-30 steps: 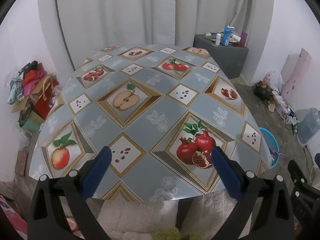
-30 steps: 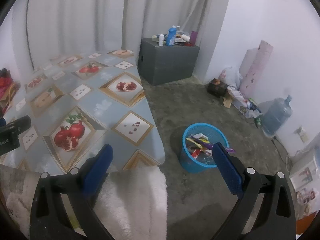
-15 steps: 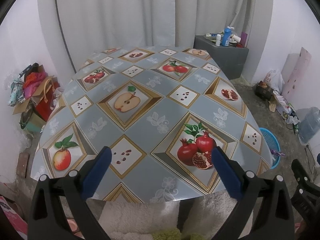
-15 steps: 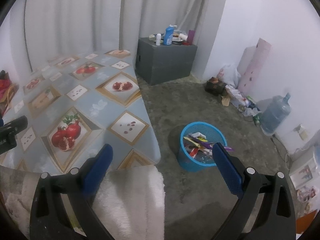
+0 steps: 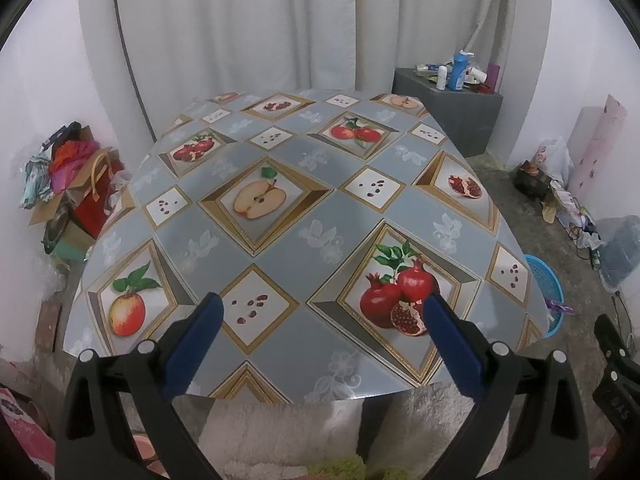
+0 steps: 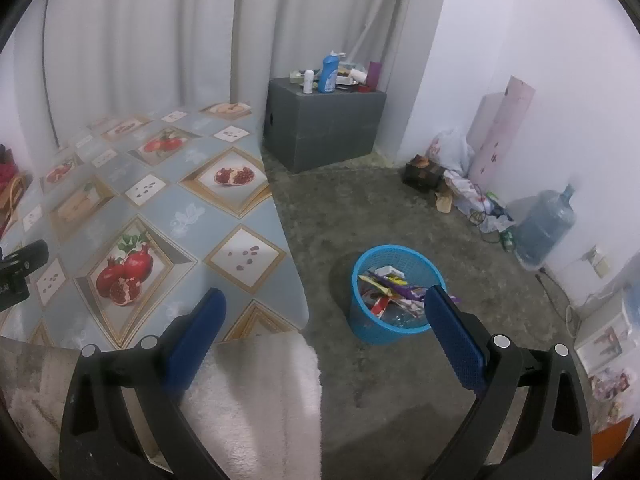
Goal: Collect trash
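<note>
— Start on the left. What's that hand doing?

— The left gripper (image 5: 318, 314) hangs over the near edge of the table (image 5: 280, 216), blue fingers (image 5: 192, 344) spread wide with nothing between them. The fruit-print oilcloth under it is bare; I can't spot a scrap of litter on it.

— So where's the trash?

— Off to the right, on the floor. From the left camera the blue basket (image 5: 546, 284) peeks past the table edge at about three o'clock. From the right camera you see the blue basket (image 6: 394, 330) properly, just beside the table's corner, and the wrappers (image 6: 386, 288) are piled inside it.

— And the right hand?

— The right gripper (image 6: 324, 312) is also fully parted and holding nothing. The basket sits at roughly one o'clock from its midpoint, lower down and well clear of the fingers; its far rim lines up behind the right finger (image 6: 454, 336), but nothing touches.

— How would that stuff handle?

— I'd guess light and crinkly: foil and plastic sachets, slippery, soft enough to crush. Pinch a flat edge or a folded corner, not the slick middle. One purple wrapper (image 5: 558, 306) droops over the rim and looks easiest to nip.

— Anything further right?

— Bags and clutter (image 6: 468, 192) along the wall at two o'clock and a big water bottle (image 6: 546, 226) beyond. Whether any of that counts as trash, I can't tell.
</note>
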A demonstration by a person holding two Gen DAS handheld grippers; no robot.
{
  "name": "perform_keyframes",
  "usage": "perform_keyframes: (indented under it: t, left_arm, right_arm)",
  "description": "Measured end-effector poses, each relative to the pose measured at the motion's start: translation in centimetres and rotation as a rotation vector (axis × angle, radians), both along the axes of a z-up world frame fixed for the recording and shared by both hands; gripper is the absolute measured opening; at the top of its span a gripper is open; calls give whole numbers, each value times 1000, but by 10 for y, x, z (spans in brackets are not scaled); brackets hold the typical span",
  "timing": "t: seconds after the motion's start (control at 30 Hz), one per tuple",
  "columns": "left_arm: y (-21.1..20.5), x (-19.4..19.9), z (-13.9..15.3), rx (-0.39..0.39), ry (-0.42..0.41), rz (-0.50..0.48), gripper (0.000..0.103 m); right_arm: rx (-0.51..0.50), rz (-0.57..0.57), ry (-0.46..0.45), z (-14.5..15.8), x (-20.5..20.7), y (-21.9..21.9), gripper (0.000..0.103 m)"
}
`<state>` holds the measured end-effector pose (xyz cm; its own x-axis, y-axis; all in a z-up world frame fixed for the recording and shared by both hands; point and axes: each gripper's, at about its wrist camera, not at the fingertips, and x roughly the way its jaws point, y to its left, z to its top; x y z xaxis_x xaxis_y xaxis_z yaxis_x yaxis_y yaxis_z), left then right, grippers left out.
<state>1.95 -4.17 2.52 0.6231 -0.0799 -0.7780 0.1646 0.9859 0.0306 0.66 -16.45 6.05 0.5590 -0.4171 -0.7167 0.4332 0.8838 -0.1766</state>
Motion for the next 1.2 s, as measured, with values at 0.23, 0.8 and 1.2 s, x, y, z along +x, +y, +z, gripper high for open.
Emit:
perform_keyframes:
  t: [0.23, 0.8, 1.2]
  left_arm:
    - [-1, -2, -1, 2, -2, 0, 98]
    - [-2, -3, -1, 3, -2, 1, 98]
    - [-2, -4, 0, 4, -4, 2, 98]
  right_arm:
    - [1, -4, 0, 0, 0, 0, 95]
    - [0, -3, 0, -1, 0, 1, 95]
    - [-1, -4, -3, -1, 0, 2, 95]
